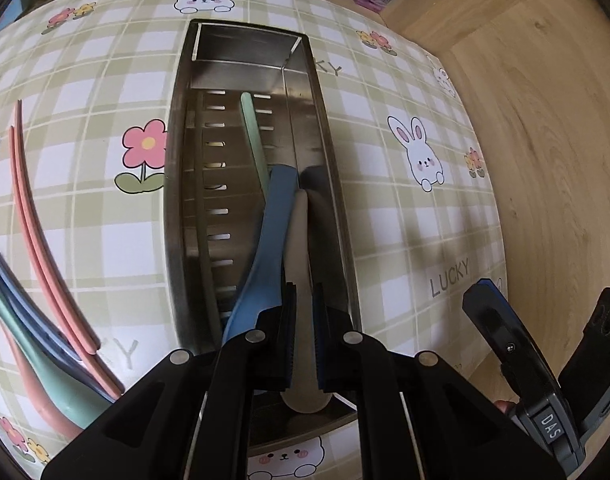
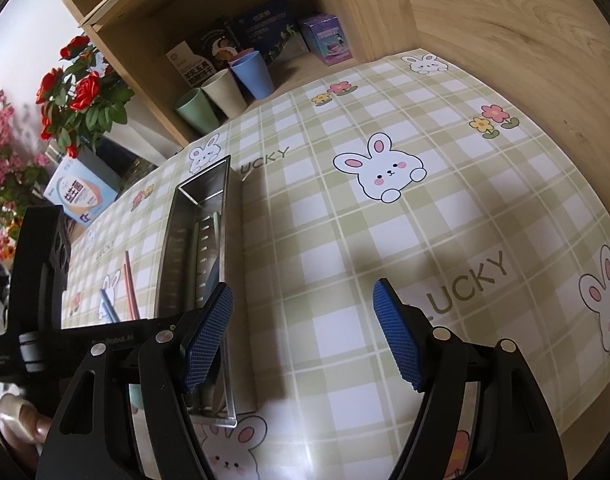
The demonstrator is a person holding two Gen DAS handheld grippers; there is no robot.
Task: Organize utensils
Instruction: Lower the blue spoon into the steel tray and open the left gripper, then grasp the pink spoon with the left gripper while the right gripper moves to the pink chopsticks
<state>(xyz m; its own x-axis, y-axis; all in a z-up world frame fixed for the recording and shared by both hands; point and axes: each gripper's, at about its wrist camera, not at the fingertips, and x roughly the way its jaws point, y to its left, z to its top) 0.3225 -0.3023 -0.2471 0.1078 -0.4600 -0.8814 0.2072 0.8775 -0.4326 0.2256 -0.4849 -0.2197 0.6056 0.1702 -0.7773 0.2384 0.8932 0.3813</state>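
The left claw (image 1: 303, 320) is closed on a beige utensil (image 1: 301, 248), with its dark pads pressing the handle from both sides, and it holds this piece over the near end of the long steel tray (image 1: 185, 208). The beige handle points away along the tray, close to its right wall. Inside the tray there are already a blue utensil (image 1: 265, 248), which lies slanted and touches the beige one, and a pale green utensil (image 1: 253, 132) further toward the far end. The tray stands on the desk (image 1: 385, 216), which is covered with a green checked cloth with rabbits and flowers. To the left of the tray, still on the cloth, lie two pink chopsticks (image 1: 45, 240) and a small heap of blue, green and pink utensils (image 1: 29, 312). The right claw (image 2: 303, 332) stands open with nothing between its blue pads (image 2: 397, 340), and it hangs above the bare cloth just to the right of the tray. At the back of the desk three cups (image 2: 225, 92) stand in a wooden shelf.
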